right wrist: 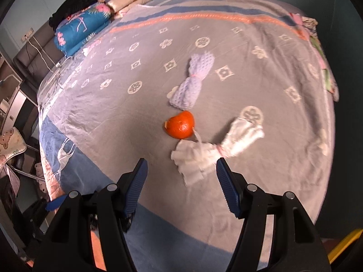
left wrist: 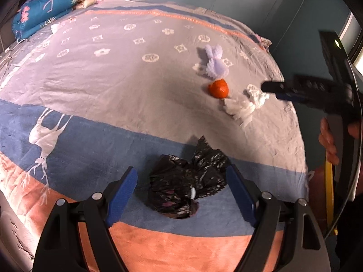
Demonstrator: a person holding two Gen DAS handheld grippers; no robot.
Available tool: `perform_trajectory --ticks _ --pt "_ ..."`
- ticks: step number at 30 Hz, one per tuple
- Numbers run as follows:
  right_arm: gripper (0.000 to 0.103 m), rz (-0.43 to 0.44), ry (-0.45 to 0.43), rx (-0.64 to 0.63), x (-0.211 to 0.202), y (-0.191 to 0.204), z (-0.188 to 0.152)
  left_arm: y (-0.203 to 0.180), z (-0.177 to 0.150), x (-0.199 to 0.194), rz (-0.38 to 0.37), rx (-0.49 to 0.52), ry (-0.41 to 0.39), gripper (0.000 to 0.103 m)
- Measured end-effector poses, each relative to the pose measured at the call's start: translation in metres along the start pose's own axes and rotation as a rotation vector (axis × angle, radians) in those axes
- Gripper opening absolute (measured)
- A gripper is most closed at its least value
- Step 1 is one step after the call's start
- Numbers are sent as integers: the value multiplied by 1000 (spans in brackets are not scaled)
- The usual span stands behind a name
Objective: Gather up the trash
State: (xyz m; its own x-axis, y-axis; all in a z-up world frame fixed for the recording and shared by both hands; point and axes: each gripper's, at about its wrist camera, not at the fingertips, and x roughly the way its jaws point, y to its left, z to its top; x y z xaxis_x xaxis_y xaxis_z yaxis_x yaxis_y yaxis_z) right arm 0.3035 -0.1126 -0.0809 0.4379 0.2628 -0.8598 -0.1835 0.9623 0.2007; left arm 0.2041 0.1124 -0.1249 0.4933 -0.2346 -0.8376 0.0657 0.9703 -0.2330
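Trash lay loose on the bed (right wrist: 140,104), nothing collected yet: orange peel (right wrist: 180,124), white tissue (right wrist: 204,156) and a purple wad (right wrist: 192,86) sat mid-blanket. The left hand-held gripper (left wrist: 181,195) hovered wide around the crumpled black bag (left wrist: 186,185), empty. The right hand-held gripper (right wrist: 181,181) gaped wide over the tissue, gripping nothing.

My tongs (left wrist: 181,190) have blue ribbed pads on black arms. The bedspread (left wrist: 113,79) is grey with white flower motifs, a blue band bearing a white deer, and salmon stripes. The bag (left wrist: 186,181) is glossy black, the peel (right wrist: 180,124) orange, 1 cloth (right wrist: 195,86) lilac, another cloth (right wrist: 217,149) white.
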Motion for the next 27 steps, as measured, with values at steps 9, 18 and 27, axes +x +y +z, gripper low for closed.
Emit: perform_trajectory --ticks 9,18,27 --pt "60 4 38 -15 58 11 27 6 6 35 -37 20 81 77" --pt "61 -21 85 -5 106 7 39 7 10 67 -85 19 137 77" --pt "60 -58 102 -8 133 6 41 1 9 71 -21 53 118 55"
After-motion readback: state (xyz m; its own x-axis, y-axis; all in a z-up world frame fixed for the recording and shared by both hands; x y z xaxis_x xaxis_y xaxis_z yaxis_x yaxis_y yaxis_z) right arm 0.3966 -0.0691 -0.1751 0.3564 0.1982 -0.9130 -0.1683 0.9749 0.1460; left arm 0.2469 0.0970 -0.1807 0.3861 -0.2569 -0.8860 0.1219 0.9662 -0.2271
